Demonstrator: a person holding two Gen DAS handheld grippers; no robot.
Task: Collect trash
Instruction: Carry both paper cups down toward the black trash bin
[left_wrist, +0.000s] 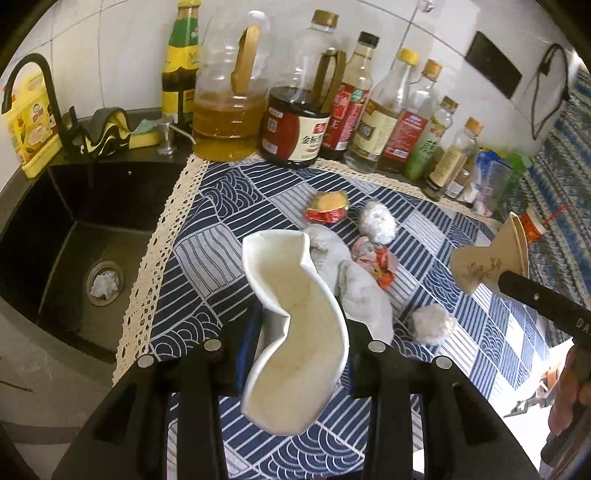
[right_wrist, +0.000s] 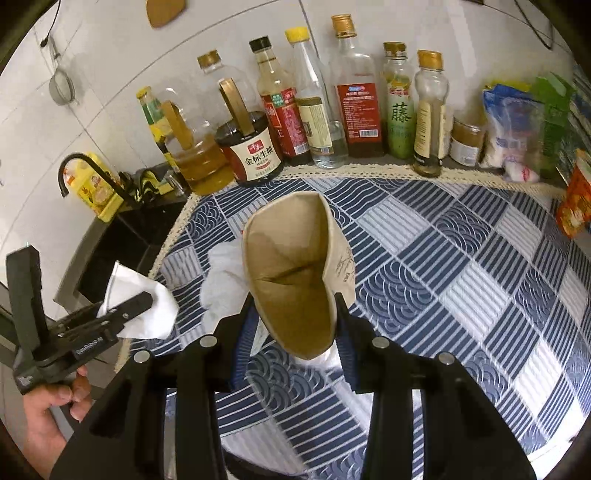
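My left gripper (left_wrist: 303, 325) is shut on a crushed white paper cup (left_wrist: 295, 332), held above the blue patterned tablecloth (left_wrist: 207, 258). My right gripper (right_wrist: 295, 306) is shut on a squashed beige paper cup (right_wrist: 295, 280), also lifted off the cloth. Each view shows the other tool: the right gripper (left_wrist: 511, 284) with its beige cup (left_wrist: 476, 267), the left gripper (right_wrist: 135, 306) with its white cup (right_wrist: 147, 306). On the cloth lie a red and yellow wrapper (left_wrist: 327, 206), two tissue balls (left_wrist: 376, 221) (left_wrist: 432, 325), a torn red wrapper (left_wrist: 376, 266) and a grey rag (left_wrist: 351, 280).
A row of sauce and oil bottles (left_wrist: 295, 122) lines the tiled wall. A black sink (left_wrist: 74, 229) with a tissue wad in its drain (left_wrist: 105, 284) and a black faucet (left_wrist: 33, 81) lies left. Bags (right_wrist: 517, 122) stand at the back right. A hand (right_wrist: 48, 413) grips the left tool.
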